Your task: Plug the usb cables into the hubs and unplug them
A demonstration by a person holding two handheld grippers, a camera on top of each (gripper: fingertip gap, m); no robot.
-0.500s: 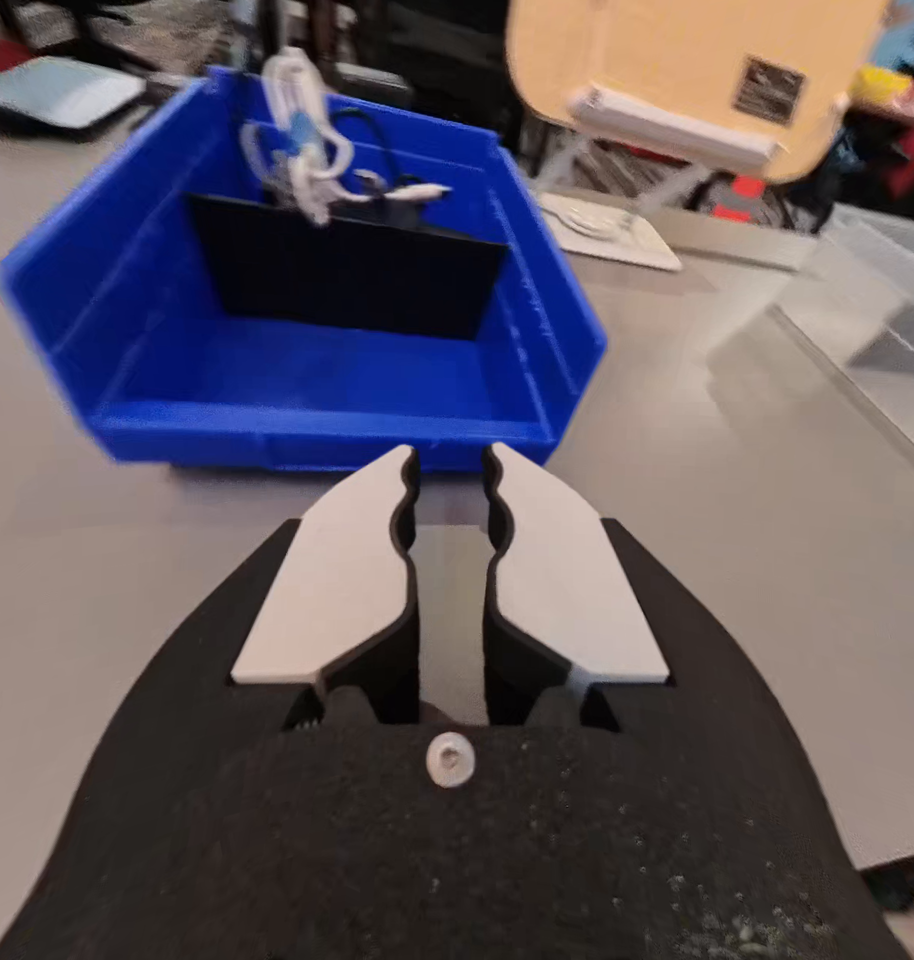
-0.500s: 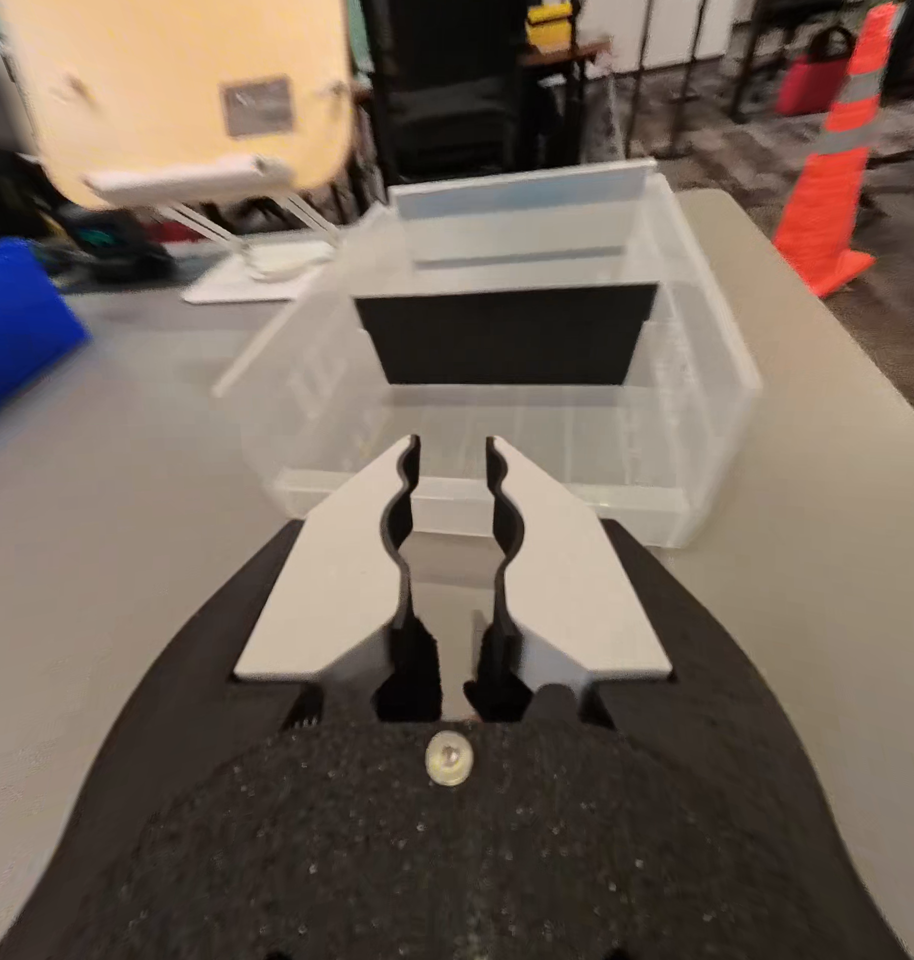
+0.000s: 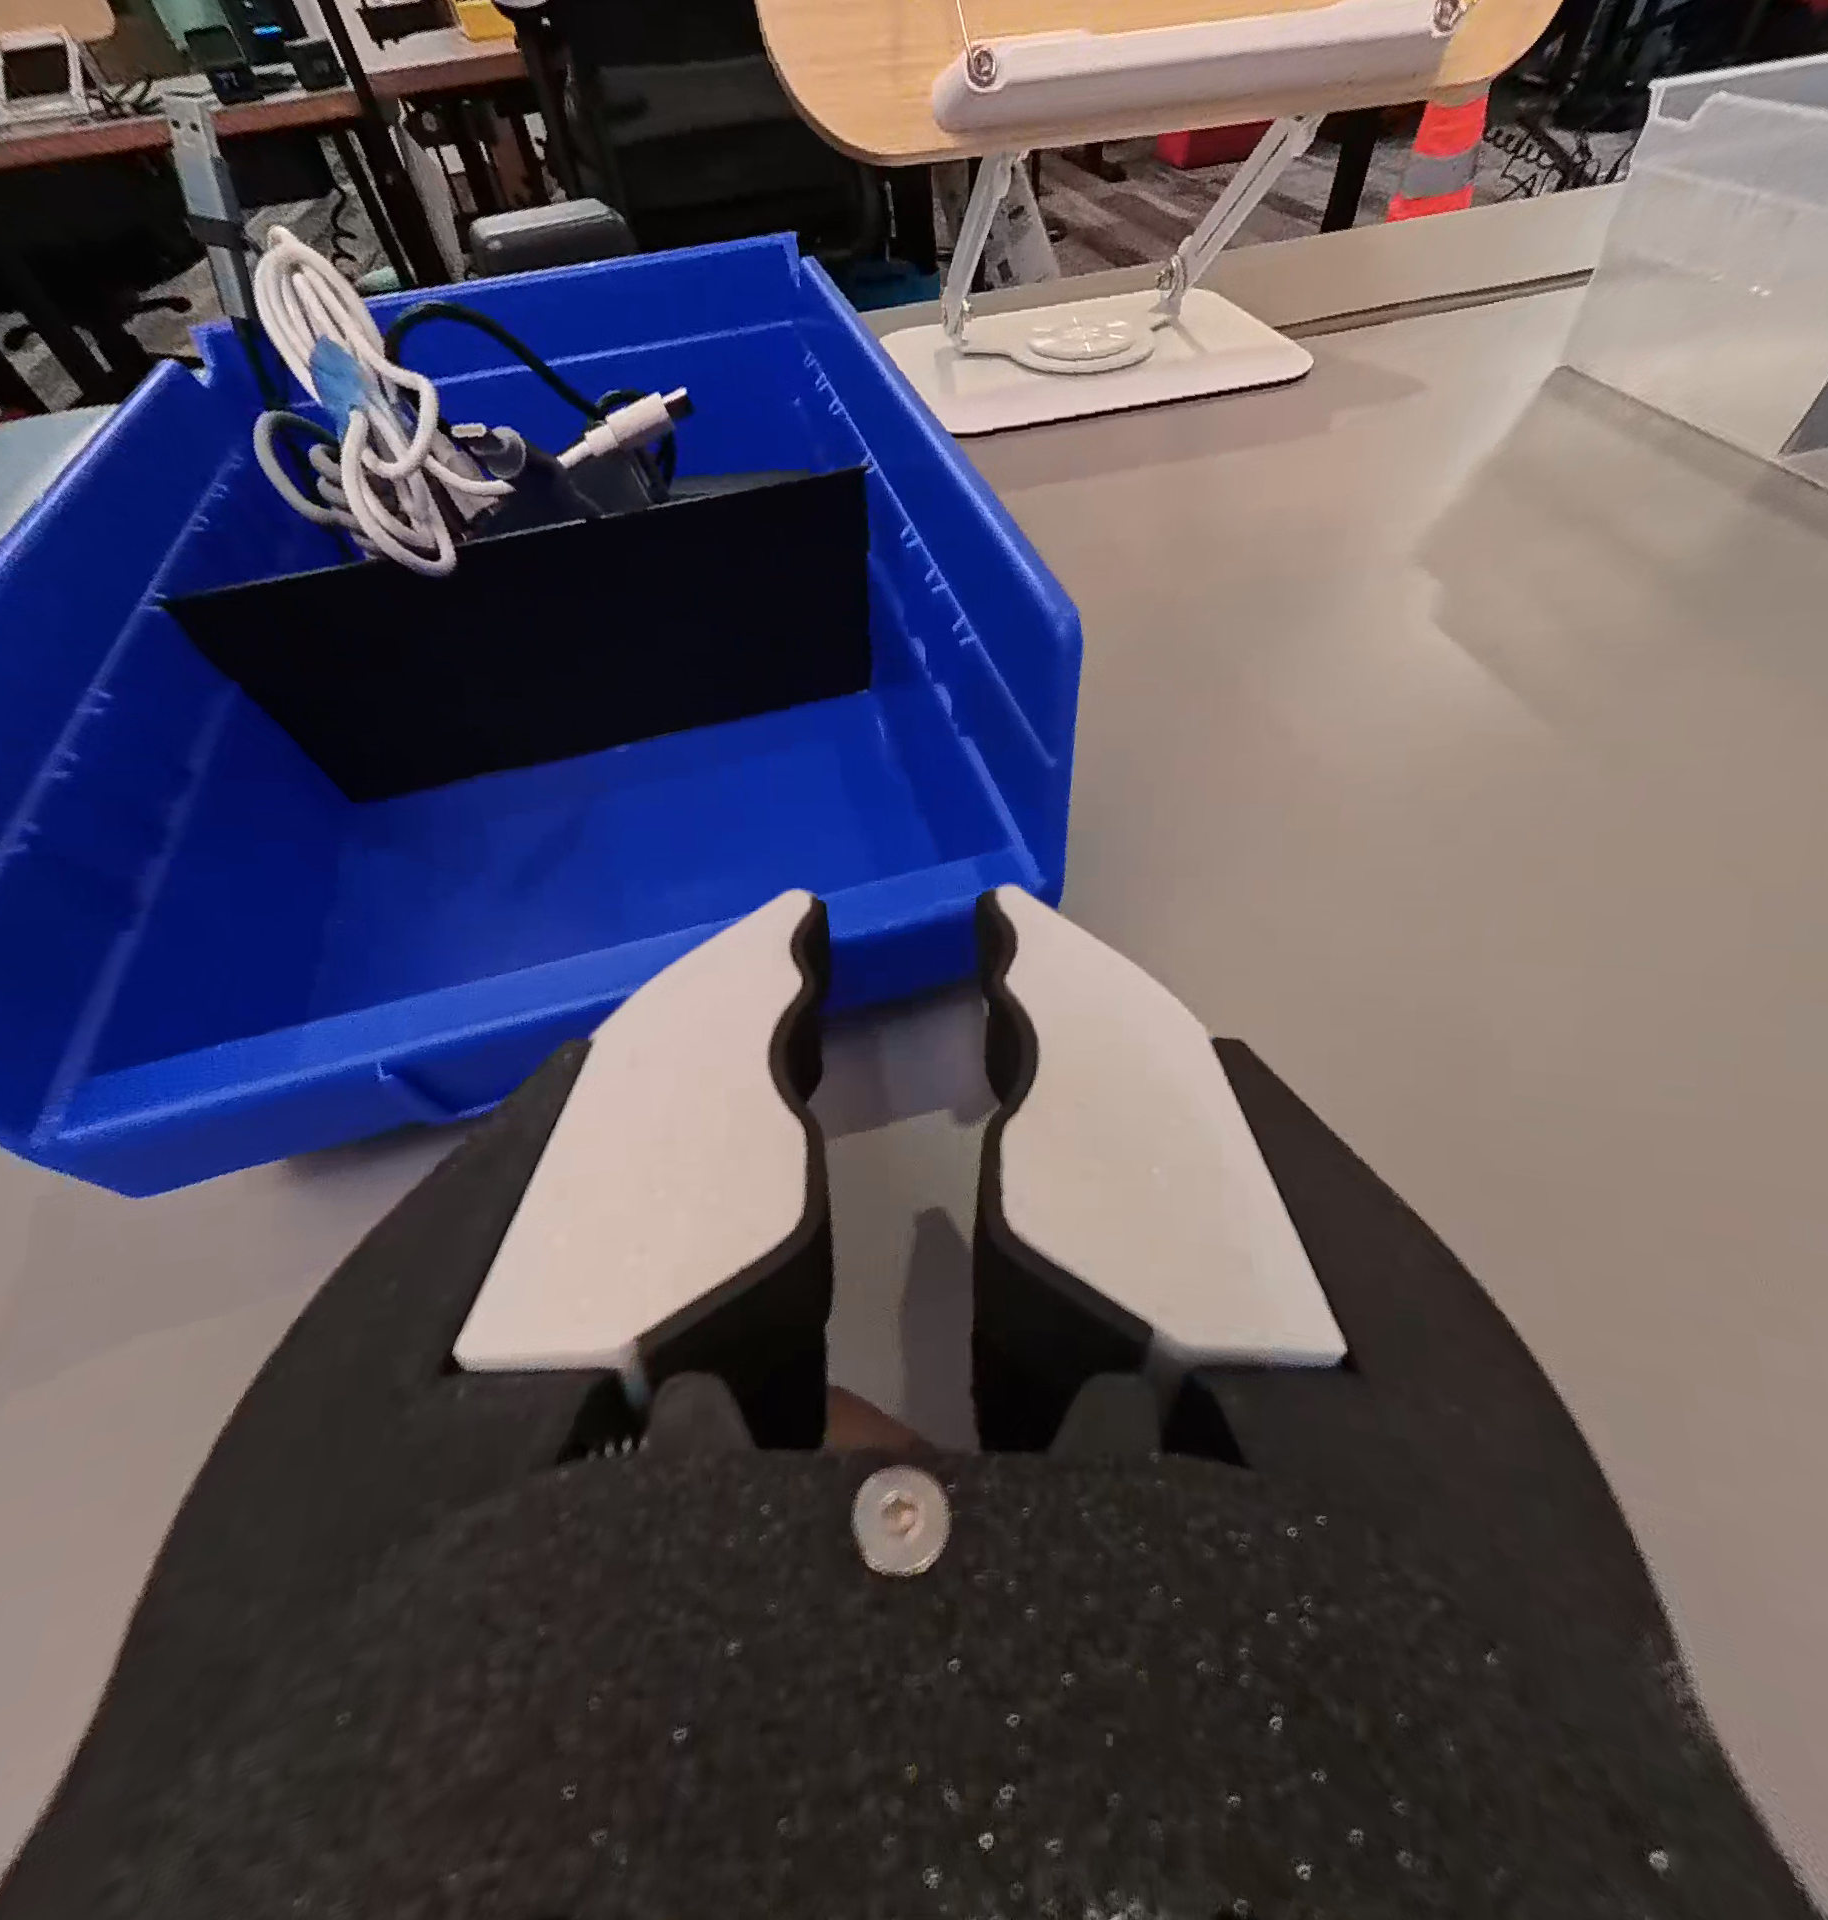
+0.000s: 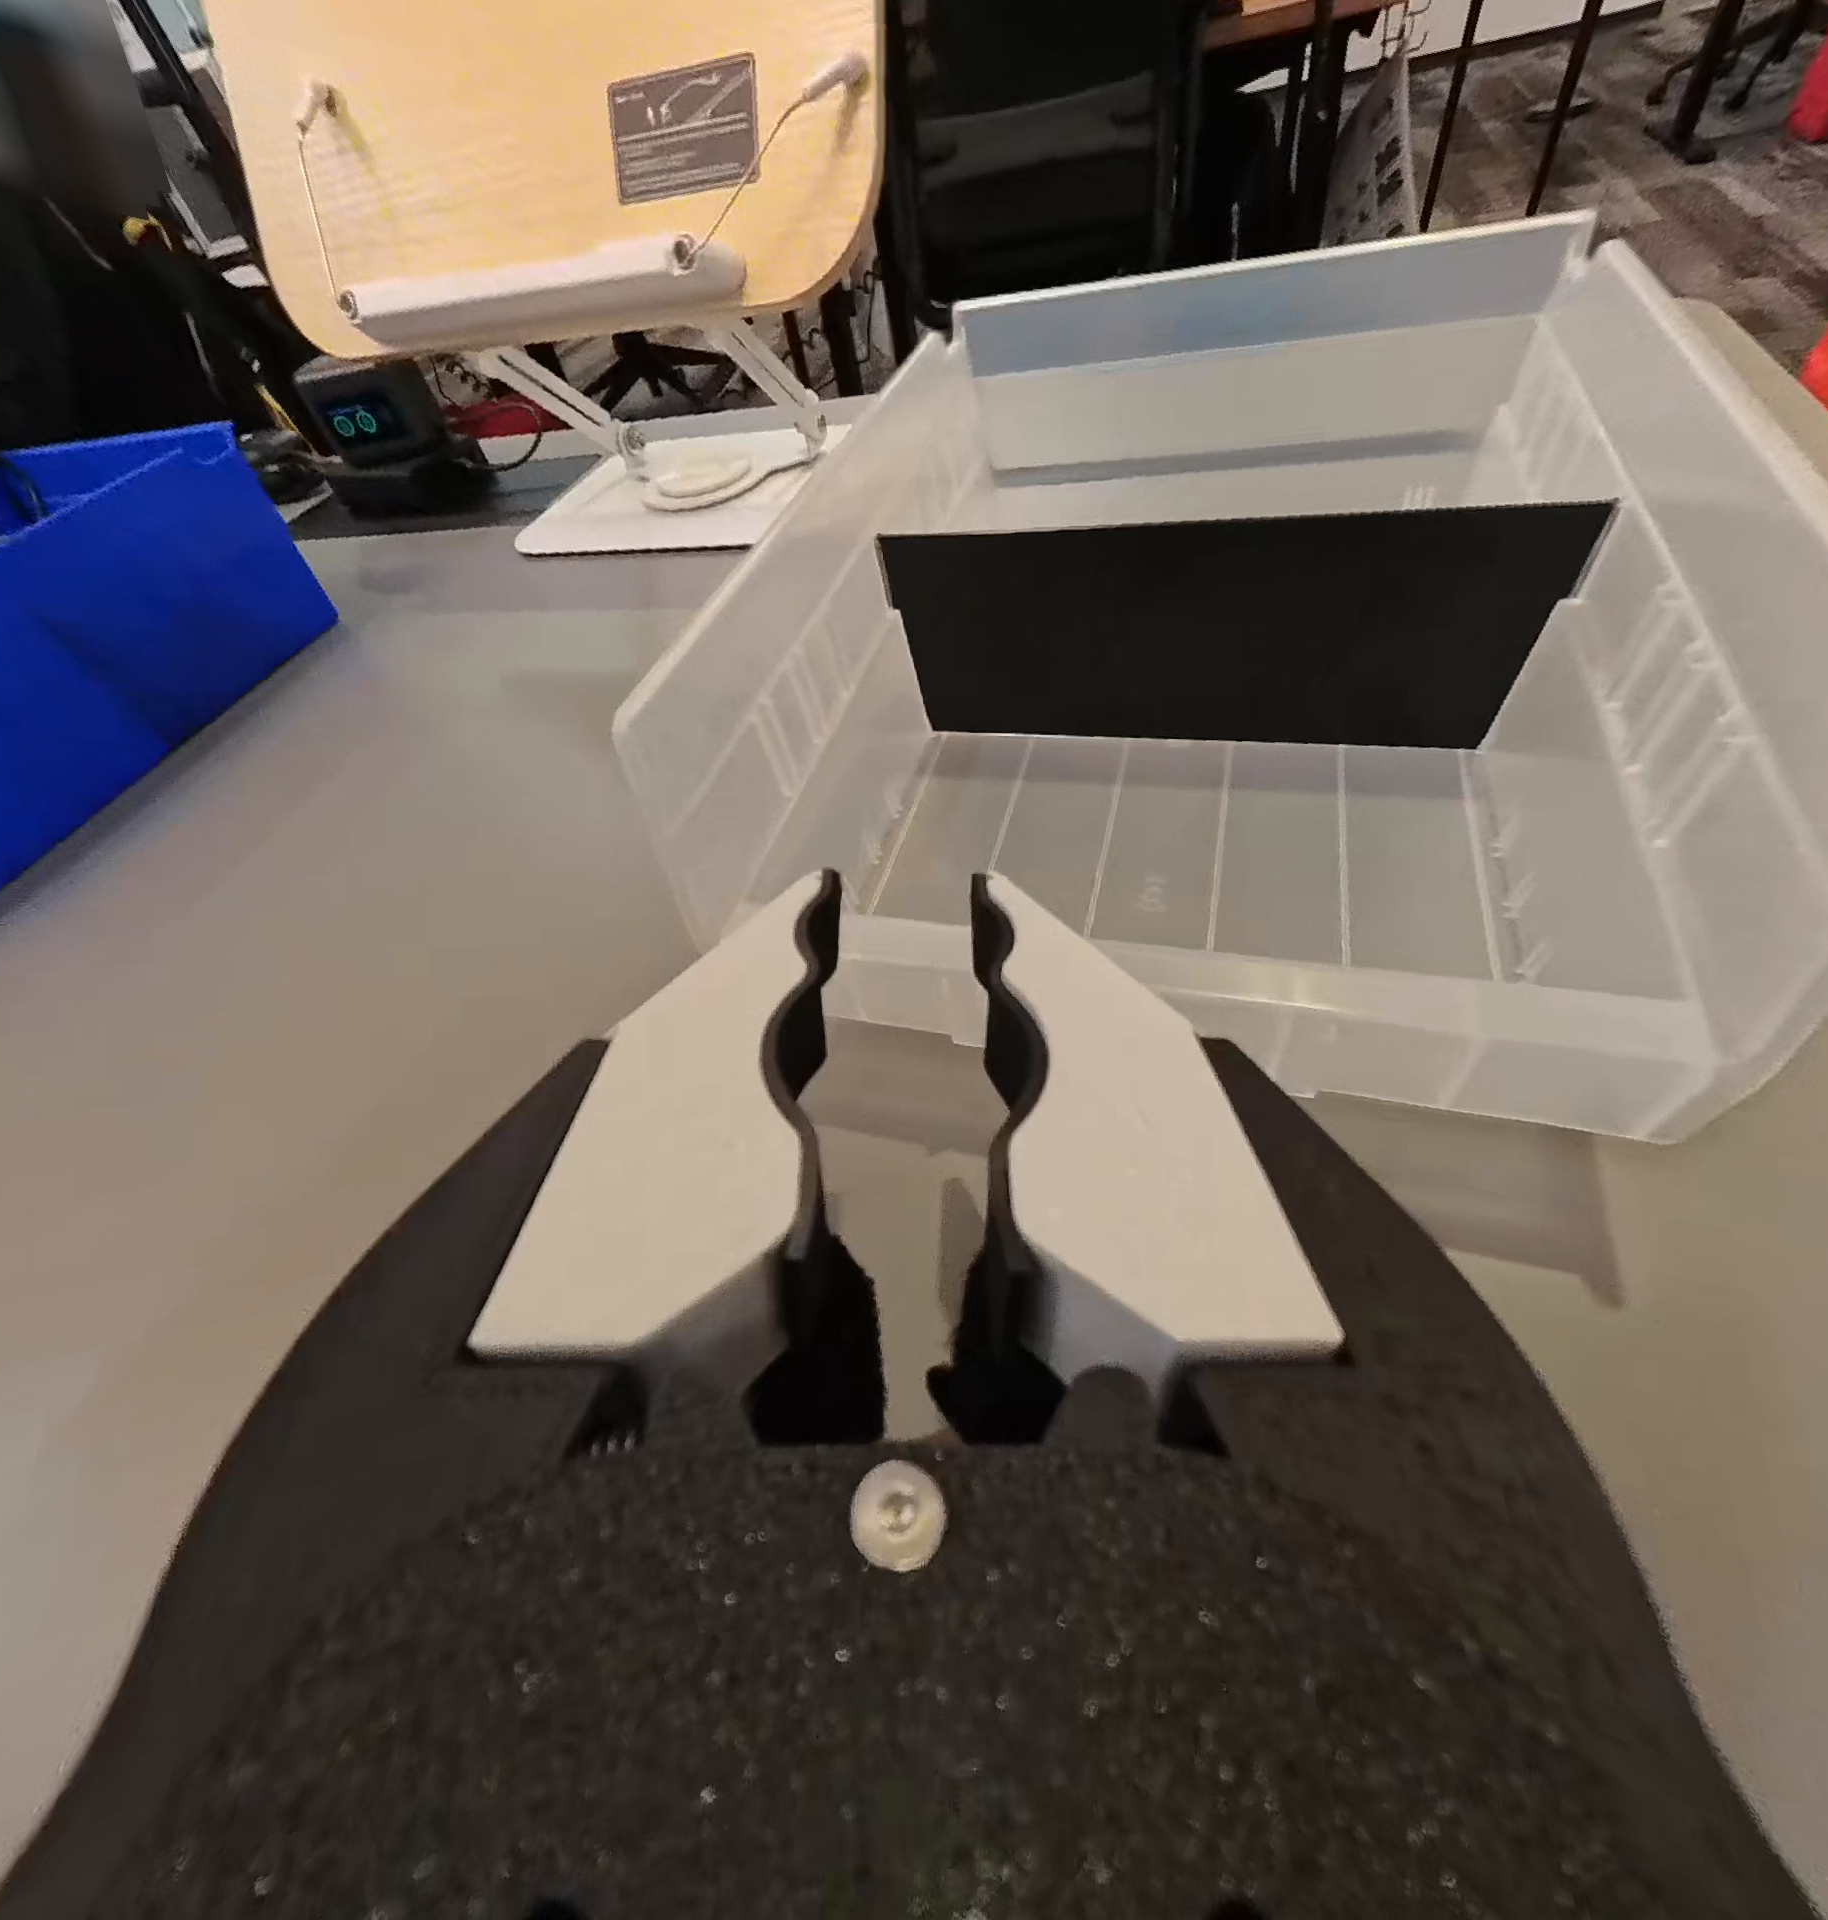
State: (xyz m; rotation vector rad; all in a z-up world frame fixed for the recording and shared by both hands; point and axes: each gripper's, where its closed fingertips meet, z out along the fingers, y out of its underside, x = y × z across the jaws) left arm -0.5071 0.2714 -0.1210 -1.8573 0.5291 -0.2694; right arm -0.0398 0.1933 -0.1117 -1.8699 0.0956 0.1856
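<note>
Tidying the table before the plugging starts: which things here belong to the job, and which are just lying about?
For the job: white usb cables and dark hub behind the divider in the blue bin; both open grippers.

Lying about: clear bin, wooden stand, orange cone.

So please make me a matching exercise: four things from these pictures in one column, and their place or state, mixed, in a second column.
1. white cable bundle
2. clear bin
3. left tool
4. wooden stand

a. open, holding nothing
b. back compartment of the blue bin
c. near compartment empty
d. at the table's far edge

Pairs: 1-b, 2-c, 3-a, 4-d
</note>
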